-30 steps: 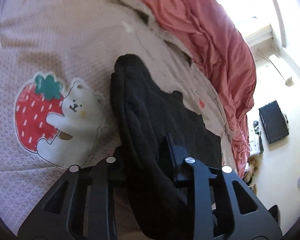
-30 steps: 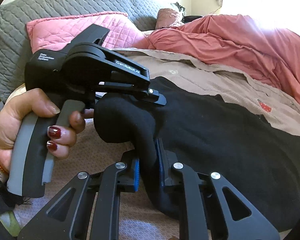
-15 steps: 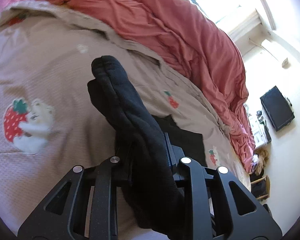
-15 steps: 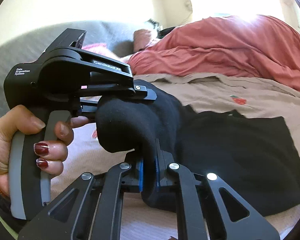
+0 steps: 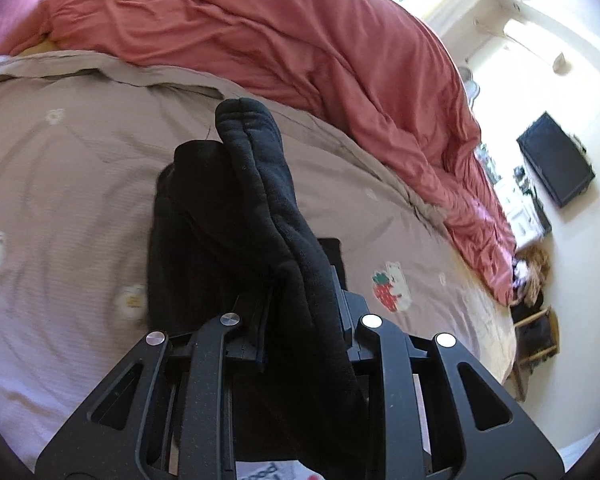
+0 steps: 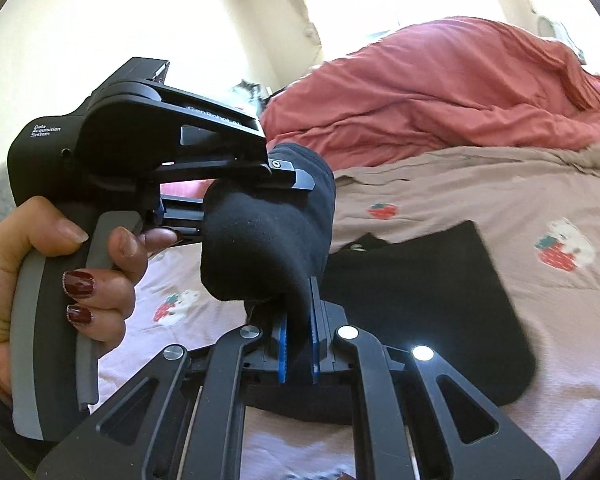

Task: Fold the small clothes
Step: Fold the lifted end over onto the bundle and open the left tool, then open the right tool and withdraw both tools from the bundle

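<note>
Now a black garment point(image 6: 268, 240) is pinched by both grippers: the right gripper point(image 6: 298, 344) is closed on a fold between its blue pads point(image 6: 281, 356), and the left gripper point(image 5: 300, 320) is clamped on thick folds, the rest trailing onto the bedspread point(image 6: 500, 200) beyond the fingers.

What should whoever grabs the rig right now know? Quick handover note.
Left hand-held gripper: shut on the black garment.
Right hand-held gripper: shut on the same edge, close beside the left.
Garment: gripped edge lifted; the rest lies flat on the strawberry-print bedsheet, in front of the red duvet.
Done: edge picked up.
Left: carry it over, lay it down, release, finish folding.
</note>
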Tool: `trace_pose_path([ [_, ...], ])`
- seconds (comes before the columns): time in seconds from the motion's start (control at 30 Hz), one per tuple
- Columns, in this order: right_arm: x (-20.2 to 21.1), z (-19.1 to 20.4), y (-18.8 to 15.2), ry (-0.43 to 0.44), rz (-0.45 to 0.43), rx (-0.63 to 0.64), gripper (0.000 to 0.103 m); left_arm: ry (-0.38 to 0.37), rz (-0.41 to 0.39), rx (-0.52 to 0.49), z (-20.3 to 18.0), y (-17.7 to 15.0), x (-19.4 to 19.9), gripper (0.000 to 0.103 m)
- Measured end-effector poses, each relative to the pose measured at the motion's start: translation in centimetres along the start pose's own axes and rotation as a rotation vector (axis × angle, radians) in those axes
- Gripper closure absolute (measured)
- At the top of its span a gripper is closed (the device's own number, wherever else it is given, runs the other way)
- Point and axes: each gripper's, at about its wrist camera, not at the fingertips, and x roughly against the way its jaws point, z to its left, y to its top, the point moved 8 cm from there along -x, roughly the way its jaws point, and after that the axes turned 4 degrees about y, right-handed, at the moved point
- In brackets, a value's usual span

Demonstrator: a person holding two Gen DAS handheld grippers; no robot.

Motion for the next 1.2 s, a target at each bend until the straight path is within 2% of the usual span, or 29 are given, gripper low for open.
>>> trace_pose_path([
  [0.27,0.7,-4.9,-1.7,-0.027,0.047,-0.118,0.096,0.02,0.087,-0.041,-3.1,-2.2,-5.0,0.085],
  [0.33,0.5,-5.8,-2.4,-0.026,0.069,-0.149,0.096,0.01,0.101,-0.066,-3.8,-2.6,-5.5,0.073],
  [0.37,0.4,-6.2,-2.9,-0.034,0.084,-0.168,0.095,-0.022,0.109,-0.057,-4.0,-2.8,-5.7,0.052],
  [0.4,0.3,-6.9,-3.4,-0.042,0.102,-0.199,0.095,-0.041,0.111,-0.037,-3.9,-2.9,-5.6,0.042],
  [0.47,0.1,-8.0,-4.4,-0.047,0.131,-0.275,0.092,-0.054,0.091,-0.018,-3.0,-2.9,-5.0,0.042],
  [0.53,0.3,-9.2,-5.3,-0.045,0.154,-0.337,0.086,-0.037,0.052,-0.025,-1.8,-2.8,-4.0,0.042],
  [0.6,0.8,-9.8,-5.9,-0.053,0.167,-0.361,0.077,0.01,0.007,-0.047,-0.1,-3.1,-2.8,0.043],
  [0.67,1.5,-10.0,-6.2,-0.055,0.172,-0.355,0.074,0.074,-0.035,-0.079,1.4,-3.4,-1.9,0.044],
  [0.73,2.3,-10.0,-6.3,-0.074,0.178,-0.318,0.074,0.164,-0.074,-0.124,3.2,-4.1,-1.4,0.044],
  [0.8,3.4,-9.7,-6.1,-0.104,0.175,-0.254,0.072,0.224,-0.097,-0.168,4.2,-5.0,-1.3,0.046],
  [0.87,4.2,-9.7,-5.7,-0.142,0.163,-0.192,0.06,0.238,-0.101,-0.188,4.8,-5.7,-1.6,0.046],
  [0.93,4.9,-9.9,-5.1,-0.175,0.155,-0.157,0.056,0.225,-0.088,-0.217,4.7,-6.8,-2.4,0.046],
  [1.1,5.0,-11.1,-3.1,-0.243,0.155,-0.118,0.056,0.251,-0.117,-0.327,4.3,-8.5,-3.4,0.046],
  [1.2,3.9,-11.2,-1.0,-0.26,0.156,-0.083,0.054,0.183,-0.111,-0.289,5.0,-8.6,-3.2,0.046],
])
